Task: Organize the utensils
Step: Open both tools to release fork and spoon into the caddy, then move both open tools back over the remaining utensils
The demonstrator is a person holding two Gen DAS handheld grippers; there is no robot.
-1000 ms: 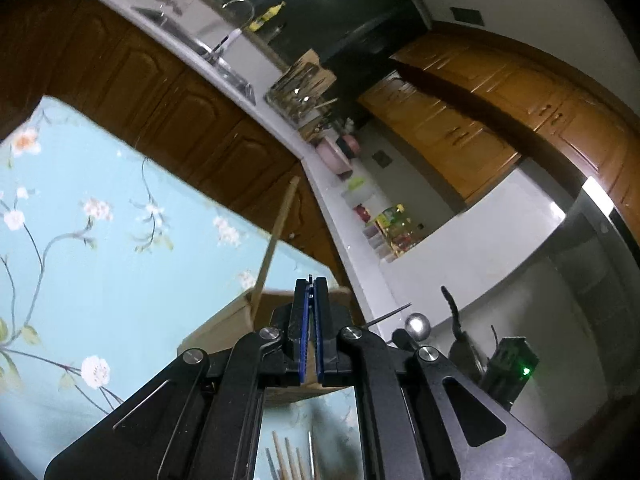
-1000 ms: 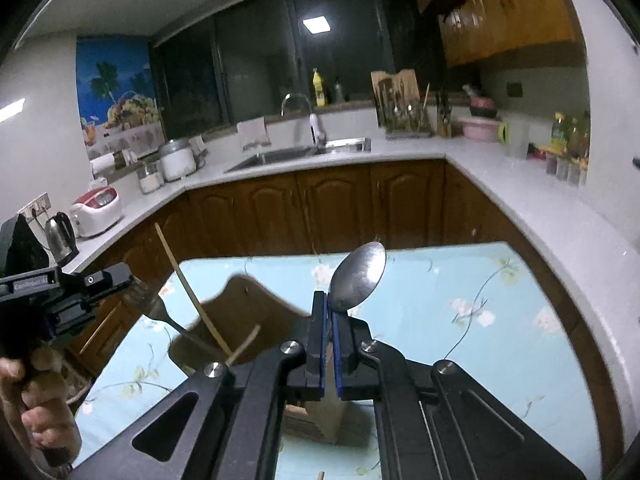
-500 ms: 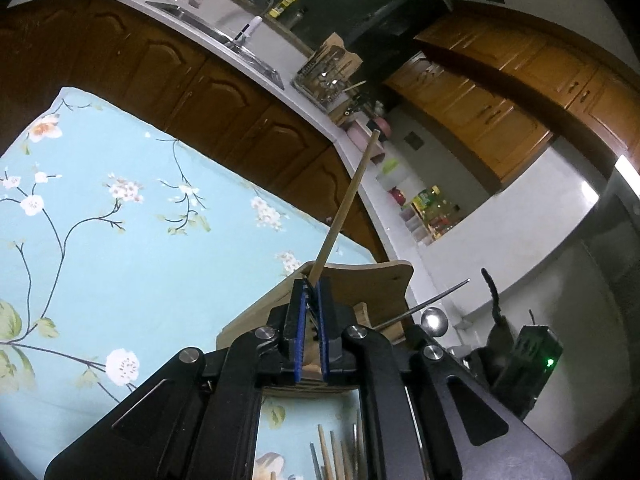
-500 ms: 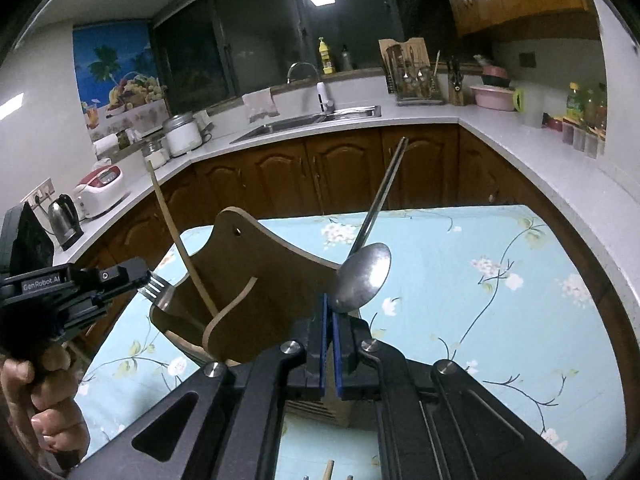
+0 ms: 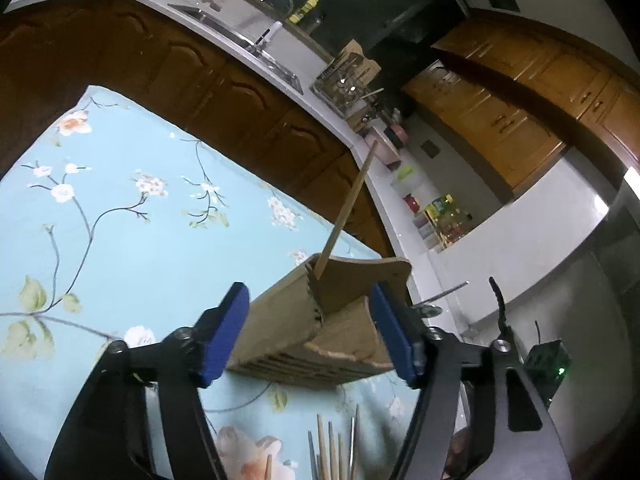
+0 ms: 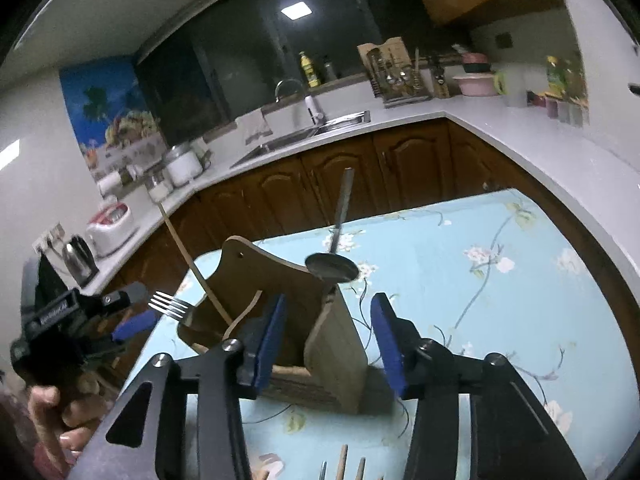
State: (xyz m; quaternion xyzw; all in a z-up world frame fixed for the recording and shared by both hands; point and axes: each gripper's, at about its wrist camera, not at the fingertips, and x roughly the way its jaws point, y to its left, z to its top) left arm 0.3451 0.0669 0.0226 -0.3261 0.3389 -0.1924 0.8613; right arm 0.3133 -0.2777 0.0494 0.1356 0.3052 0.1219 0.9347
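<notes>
A wooden utensil holder (image 5: 320,328) (image 6: 280,304) stands on the floral blue tablecloth (image 5: 120,240). A wooden chopstick (image 5: 348,208) leans out of it, also in the right wrist view (image 6: 188,252). A metal spoon (image 6: 334,264) rests bowl-down on the holder's right rim, handle pointing up. A fork (image 6: 168,306) sticks out at the holder's left side. My left gripper (image 5: 312,334) is open and empty, fingers on either side of the holder. My right gripper (image 6: 328,340) is open and empty, just in front of the holder.
Several loose chopsticks and utensils (image 5: 336,448) lie on the table's near edge, their tips also in the right wrist view (image 6: 344,466). Brown cabinets and a white counter with a sink (image 6: 304,136) ring the table. The left gripper's body (image 6: 60,328) shows at left.
Both grippers have opened. The left has let go of the chopstick and the right has let go of the spoon; both now rest in the holder. The grippers have drawn back a little.
</notes>
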